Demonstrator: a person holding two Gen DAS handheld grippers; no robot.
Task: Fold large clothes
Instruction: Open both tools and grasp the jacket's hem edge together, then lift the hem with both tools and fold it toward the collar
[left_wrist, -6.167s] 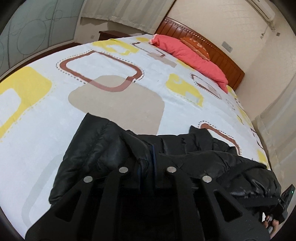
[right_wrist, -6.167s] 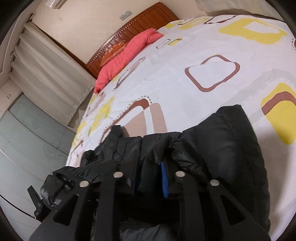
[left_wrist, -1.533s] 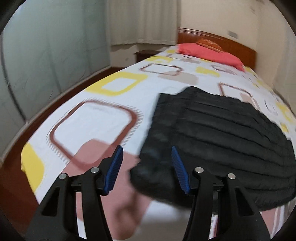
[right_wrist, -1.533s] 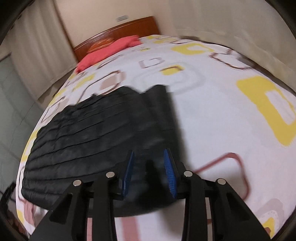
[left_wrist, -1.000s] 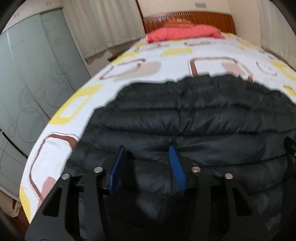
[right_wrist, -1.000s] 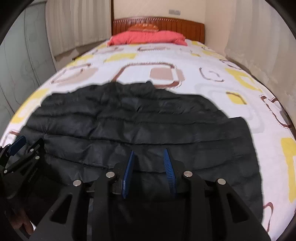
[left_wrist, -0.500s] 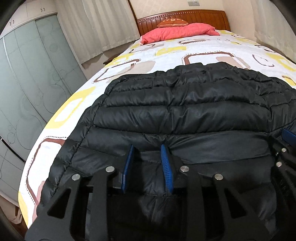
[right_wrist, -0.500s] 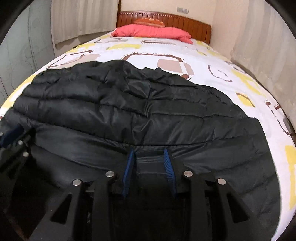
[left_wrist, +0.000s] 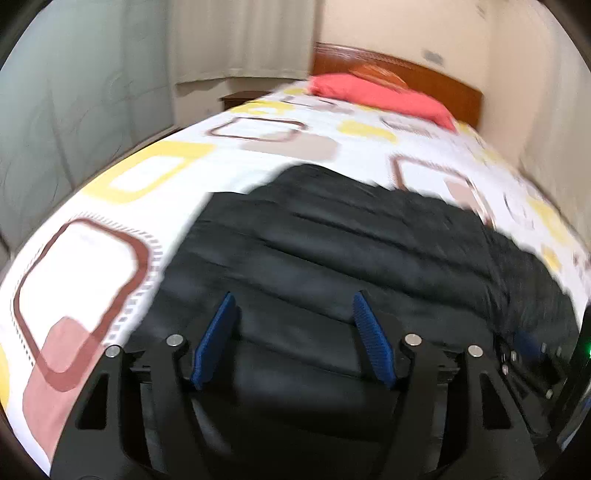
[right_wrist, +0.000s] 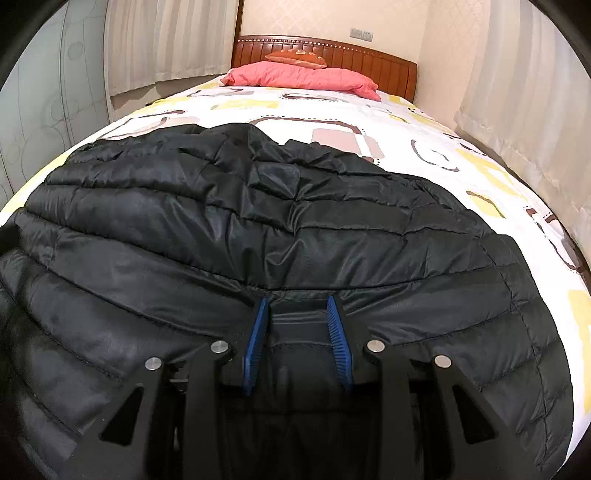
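A black quilted puffer jacket (right_wrist: 258, 206) lies spread flat on the bed's patterned white sheet (right_wrist: 424, 122), with its near hem toward me. My right gripper (right_wrist: 296, 300) is shut on a fold of that hem, and the dark fabric fills the gap between its blue pads. In the blurred left wrist view, the jacket (left_wrist: 351, 236) lies under my left gripper (left_wrist: 293, 295). Its jaws are opening and stand wide apart above the fabric near the jacket's left side. Nothing is pinched between them.
A pink pillow (right_wrist: 303, 77) and an orange cushion (right_wrist: 295, 55) lie against the wooden headboard (right_wrist: 369, 61). Curtains (right_wrist: 524, 92) hang along the right side of the bed. Frosted glass doors (left_wrist: 74, 110) and a dark nightstand (left_wrist: 240, 98) stand to its left.
My left gripper has let go of the jacket's hem, spread its jaws and swung toward the left, so more bare sheet shows. The right gripper has stayed put on the hem.
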